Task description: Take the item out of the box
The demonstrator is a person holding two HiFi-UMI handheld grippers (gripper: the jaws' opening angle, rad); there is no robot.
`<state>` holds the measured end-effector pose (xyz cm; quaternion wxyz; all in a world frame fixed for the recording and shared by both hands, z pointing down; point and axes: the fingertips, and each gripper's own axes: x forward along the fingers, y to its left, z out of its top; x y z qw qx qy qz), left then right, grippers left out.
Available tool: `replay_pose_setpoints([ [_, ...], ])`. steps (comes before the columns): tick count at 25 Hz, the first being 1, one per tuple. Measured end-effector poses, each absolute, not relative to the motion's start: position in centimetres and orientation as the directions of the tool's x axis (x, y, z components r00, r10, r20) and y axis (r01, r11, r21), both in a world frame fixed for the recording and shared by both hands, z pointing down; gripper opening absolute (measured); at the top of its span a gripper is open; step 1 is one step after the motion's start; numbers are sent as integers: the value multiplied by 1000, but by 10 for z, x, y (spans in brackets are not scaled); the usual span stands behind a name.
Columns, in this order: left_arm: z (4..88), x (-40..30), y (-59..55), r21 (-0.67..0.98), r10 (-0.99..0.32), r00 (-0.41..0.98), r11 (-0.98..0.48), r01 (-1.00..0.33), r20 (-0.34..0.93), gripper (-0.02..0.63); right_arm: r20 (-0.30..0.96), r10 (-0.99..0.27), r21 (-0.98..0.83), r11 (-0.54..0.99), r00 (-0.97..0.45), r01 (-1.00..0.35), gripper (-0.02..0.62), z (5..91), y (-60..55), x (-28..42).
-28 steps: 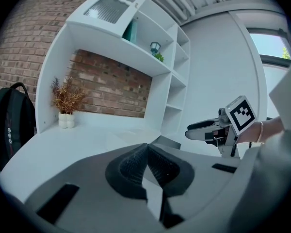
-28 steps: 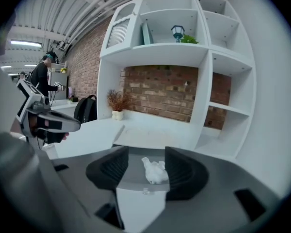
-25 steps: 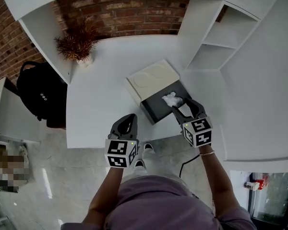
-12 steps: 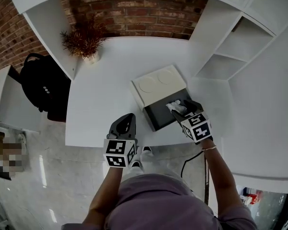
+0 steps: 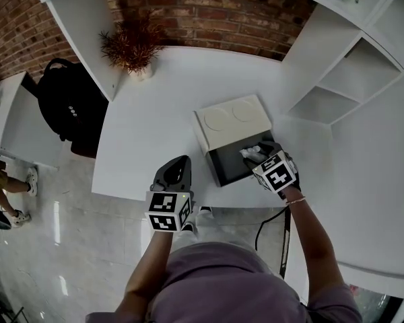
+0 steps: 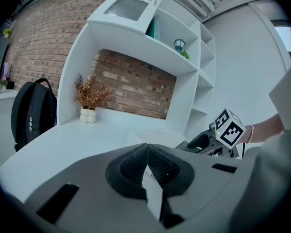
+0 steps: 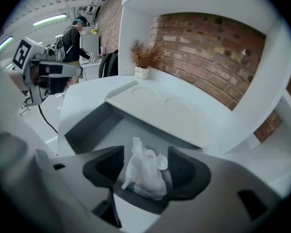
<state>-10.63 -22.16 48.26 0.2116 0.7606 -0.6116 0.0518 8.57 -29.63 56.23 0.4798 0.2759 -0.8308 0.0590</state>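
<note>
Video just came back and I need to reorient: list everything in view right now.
table: one, white, against the brick wall
box: one, dark inside, at the table's near edge
lid: one, white, open on the box's far side
crumpled item: one, white, inside the box
potted plant: one, reddish-brown in a white pot, far left on the table
backpack: one, black, left of the table
shelves: several, white, right of the table
bystander: one, dark clothes, far background
left gripper: grey, shut, empty, at the table's front edge
right gripper: grey, in the box, jaws opening around the item
</note>
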Motion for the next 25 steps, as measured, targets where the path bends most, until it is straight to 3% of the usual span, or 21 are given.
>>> replay_pose_setpoints([
  [18, 493, -133, -222, 266, -921, 147, -49, -963, 360, 0, 937, -256, 169, 928, -239, -333, 290, 608, -300, 85],
  [25, 497, -128, -228, 271, -916, 159, -58, -961, 368, 0, 946, -215, 129, 937, -243, -326, 229, 613, -295, 84],
])
